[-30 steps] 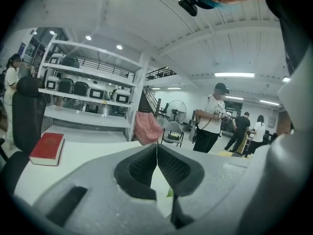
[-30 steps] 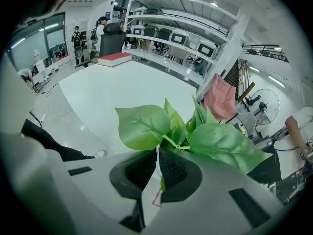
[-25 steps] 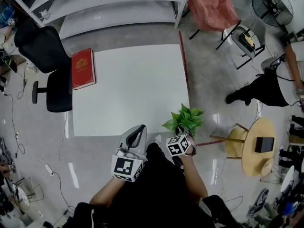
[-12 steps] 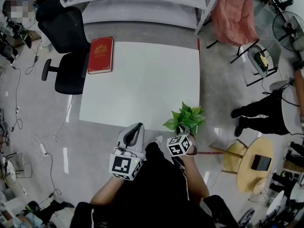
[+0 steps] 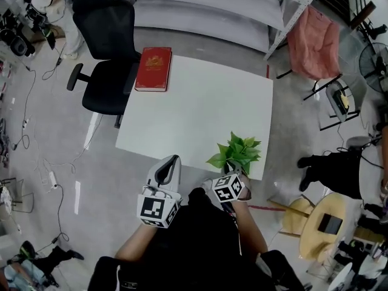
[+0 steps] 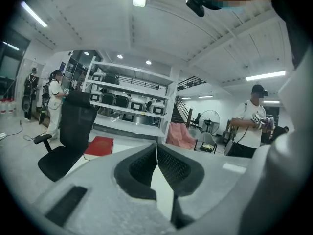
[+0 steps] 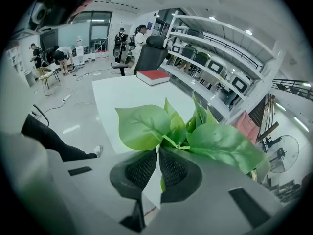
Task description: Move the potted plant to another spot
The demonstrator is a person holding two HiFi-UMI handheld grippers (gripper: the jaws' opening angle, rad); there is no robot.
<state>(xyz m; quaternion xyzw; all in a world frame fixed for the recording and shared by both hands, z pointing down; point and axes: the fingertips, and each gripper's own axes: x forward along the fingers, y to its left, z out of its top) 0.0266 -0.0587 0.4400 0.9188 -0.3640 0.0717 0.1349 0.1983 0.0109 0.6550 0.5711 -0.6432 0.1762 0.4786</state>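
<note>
Left side: left gripper [image 5: 174,159] hangs off the desk's [image 5: 200,114] near edge, over the floor. Its fingers are closed and empty; the left gripper view shows only a sliver of white desk past them. Same pose as a second ago, so it's idle.

What changed: the whole desk has swung in the head view. The red book [image 5: 153,60] on the far left corner has slid right and up in frame, and the office chair [image 5: 109,59] by that corner has come further in. Both grippers sit where they were in frame, so I read it as me turning or stepping, not reaching.

Right side: right gripper [image 7: 159,153] has its fingers closed on the potted plant [image 5: 235,152], with a green strip pinched between the pads and leaves fanning out just above the tips. The plant was over the near right corner of the desk. It's now a bit inside the near edge, left of that corner.

Meaning for the task: the grip has held and the plant is in transit. My guess is no new spot has been reached yet.

Hard to see:
- The pot is fully hidden under the leaves and the marker cube in the head view, and below frame in the right gripper view.
- I can't tell whether the pot is resting on the desk or lifted off it.
- I can't tell whether I hold stem only or the rim too.
</note>
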